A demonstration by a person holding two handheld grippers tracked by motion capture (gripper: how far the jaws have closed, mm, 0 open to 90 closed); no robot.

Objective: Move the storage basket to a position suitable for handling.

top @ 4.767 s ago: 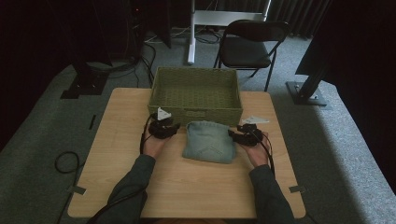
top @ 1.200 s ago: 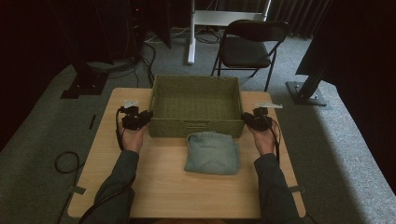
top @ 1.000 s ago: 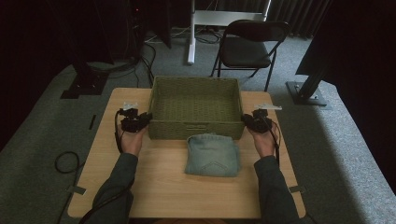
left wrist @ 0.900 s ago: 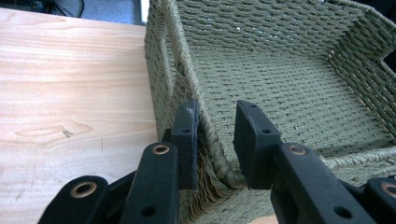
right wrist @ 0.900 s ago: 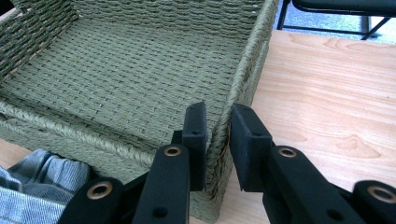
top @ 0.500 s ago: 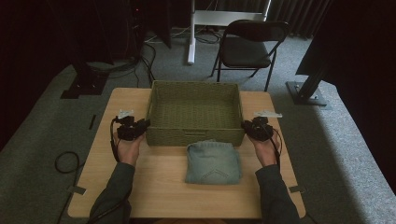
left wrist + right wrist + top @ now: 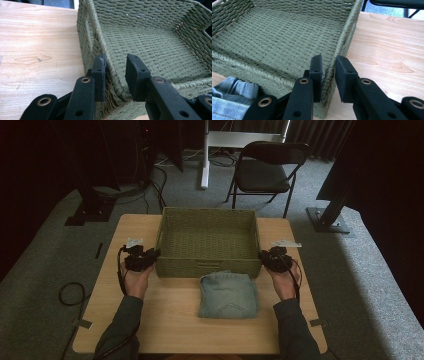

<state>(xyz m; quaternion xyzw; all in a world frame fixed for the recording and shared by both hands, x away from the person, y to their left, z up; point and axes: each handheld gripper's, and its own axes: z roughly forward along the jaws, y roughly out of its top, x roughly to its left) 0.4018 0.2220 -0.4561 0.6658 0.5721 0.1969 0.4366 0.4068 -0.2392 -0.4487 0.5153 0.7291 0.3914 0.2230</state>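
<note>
A green woven basket stands in the middle of the wooden table, with nothing in it. My left gripper straddles its left wall near the front corner, one jaw outside and one inside, shut on the wall. My right gripper clamps the right wall near the other front corner in the same way. A folded pair of blue jeans lies just in front of the basket, between my two forearms. Its edge is at the bottom left of the right gripper view.
Two small white slips lie on the table beside the basket's sides. A black folding chair stands behind the table. A cable loop lies on the carpet at the left.
Both grippers, earlier at the sides of the jeans, went to the basket's side walls. Over the last second the basket has slid toward the person, up to the jeans.
</note>
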